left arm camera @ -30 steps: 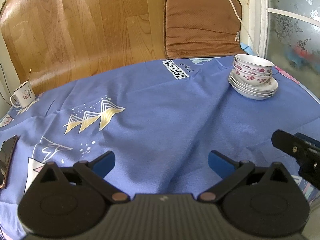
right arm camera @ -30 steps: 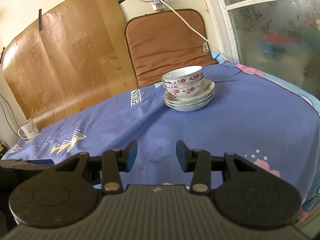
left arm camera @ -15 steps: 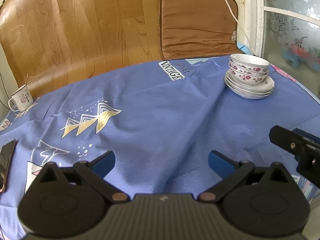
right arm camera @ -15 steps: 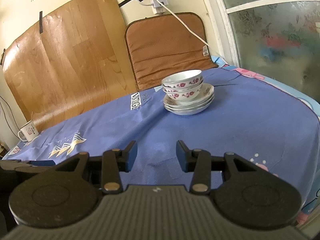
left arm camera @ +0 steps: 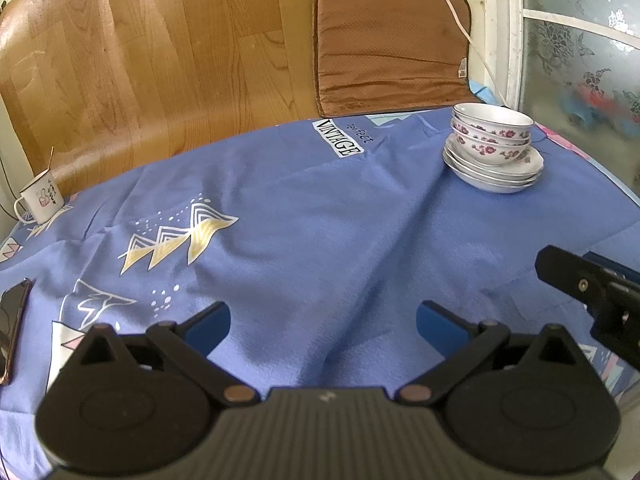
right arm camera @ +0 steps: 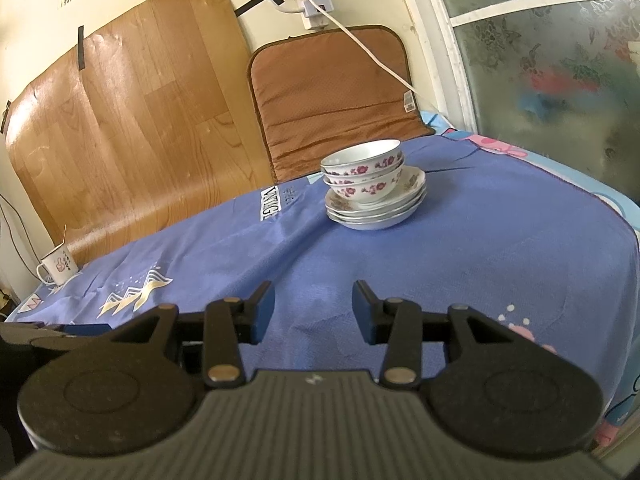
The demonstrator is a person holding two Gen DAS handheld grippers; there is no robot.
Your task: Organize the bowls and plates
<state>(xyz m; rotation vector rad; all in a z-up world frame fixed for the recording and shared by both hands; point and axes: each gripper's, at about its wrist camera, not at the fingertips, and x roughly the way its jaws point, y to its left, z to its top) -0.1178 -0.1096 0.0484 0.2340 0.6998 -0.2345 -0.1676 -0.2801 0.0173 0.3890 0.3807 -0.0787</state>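
From the left wrist camera, the left gripper hangs low over the blue tablecloth with its blue-padded fingers spread wide and nothing between them. Far off to the upper right, near the table's back edge, sits the stack of floral bowls nested on a stack of white plates. A white enamel mug stands at the far left edge, a phone lies at the near left, and part of the right gripper pokes in at the right side, well apart from the dishes. A brown cushion leans against the wall behind the table. From the right wrist camera, the right gripper is also empty, its fingers parted to a moderate gap above the cloth. The bowls and plates stand straight ahead, well beyond the fingertips, in front of the cushion. The mug sits far left, and a white power strip hangs on the wall above.
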